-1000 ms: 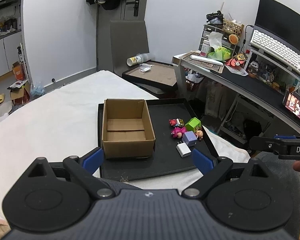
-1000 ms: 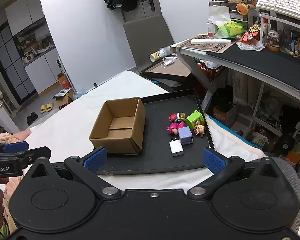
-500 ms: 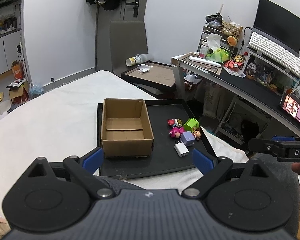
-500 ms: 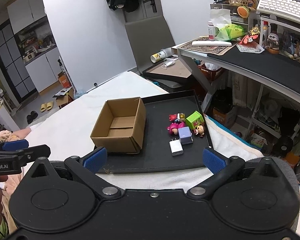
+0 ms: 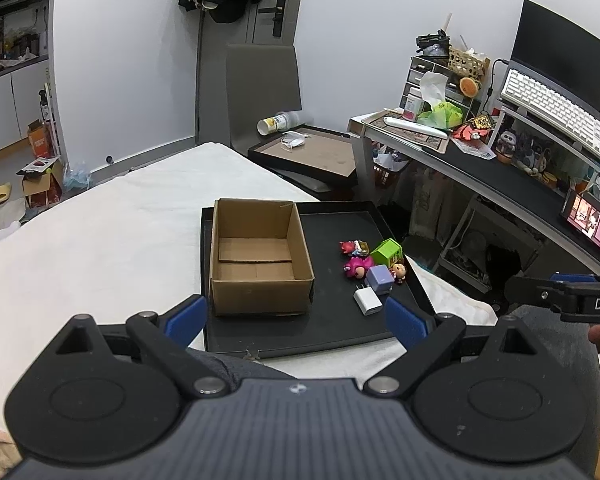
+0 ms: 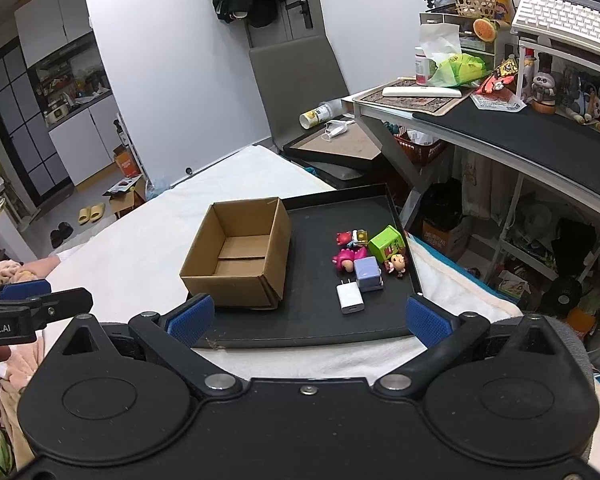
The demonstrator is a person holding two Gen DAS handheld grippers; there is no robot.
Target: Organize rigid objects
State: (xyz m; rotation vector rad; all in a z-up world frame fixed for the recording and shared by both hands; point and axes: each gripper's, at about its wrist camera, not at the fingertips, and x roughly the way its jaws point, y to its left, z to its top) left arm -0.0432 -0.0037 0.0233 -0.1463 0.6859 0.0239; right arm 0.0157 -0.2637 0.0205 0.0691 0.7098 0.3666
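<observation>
An open, empty cardboard box (image 5: pixel 258 256) (image 6: pixel 238 258) stands on the left of a black tray (image 5: pixel 328 328) (image 6: pixel 312 324). On the tray's right lie a white charger (image 5: pixel 367 302) (image 6: pixel 350 298), a lilac cube (image 5: pixel 379 279) (image 6: pixel 368 274), a green cube (image 5: pixel 387 251) (image 6: pixel 386 243), a pink toy (image 5: pixel 356 266) (image 6: pixel 344 259) and small figurines (image 6: pixel 398 264). My left gripper (image 5: pixel 296 318) and right gripper (image 6: pixel 306 318) are both open and empty, held back above the tray's near edge.
The tray lies on a white-covered bed (image 5: pixel 100 240). A cluttered desk (image 5: pixel 480 160) with a keyboard stands at the right. A grey chair (image 5: pixel 264 92) and a second tray (image 5: pixel 312 152) are behind.
Both grippers have drawn back and risen slightly, so the tray and box look a little smaller. Nothing on the tray has moved.
</observation>
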